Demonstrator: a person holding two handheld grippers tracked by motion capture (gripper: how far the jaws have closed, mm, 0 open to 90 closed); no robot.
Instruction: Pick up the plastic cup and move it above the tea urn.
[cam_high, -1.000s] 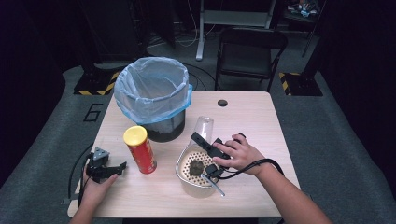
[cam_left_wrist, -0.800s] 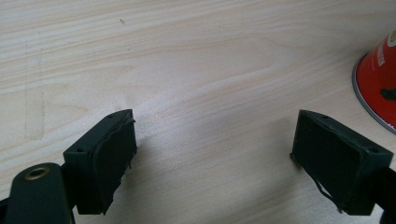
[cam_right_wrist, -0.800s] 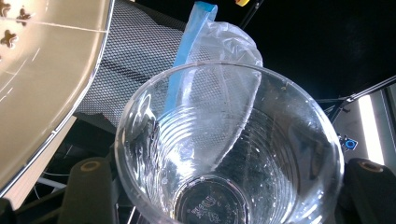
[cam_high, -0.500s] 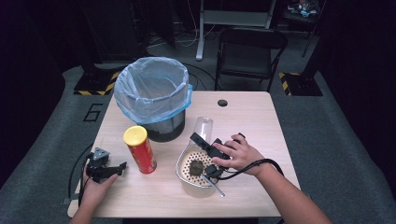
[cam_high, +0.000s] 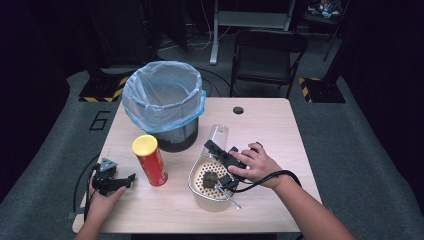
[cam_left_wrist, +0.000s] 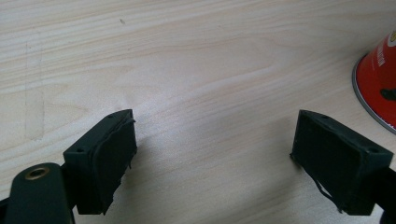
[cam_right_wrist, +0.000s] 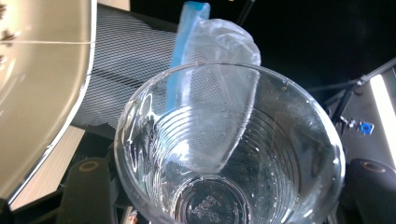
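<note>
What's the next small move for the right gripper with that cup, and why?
Probably lift the clear cup and carry it toward the lined bin. The right gripper has the cup between its jaws beside the bowl, mouth facing the gripper's camera, and the bin stands just behind it. The left gripper rests open on the table.

Cup (cam_right_wrist: 229, 154) is sitting between the right gripper (cam_high: 220, 152) jaws, bin (cam_high: 162, 102) lying beyond them, bowl (cam_high: 212, 177) beside them; can (cam_left_wrist: 378, 81) is standing just outside the left gripper (cam_left_wrist: 212, 163) jaws.
</note>
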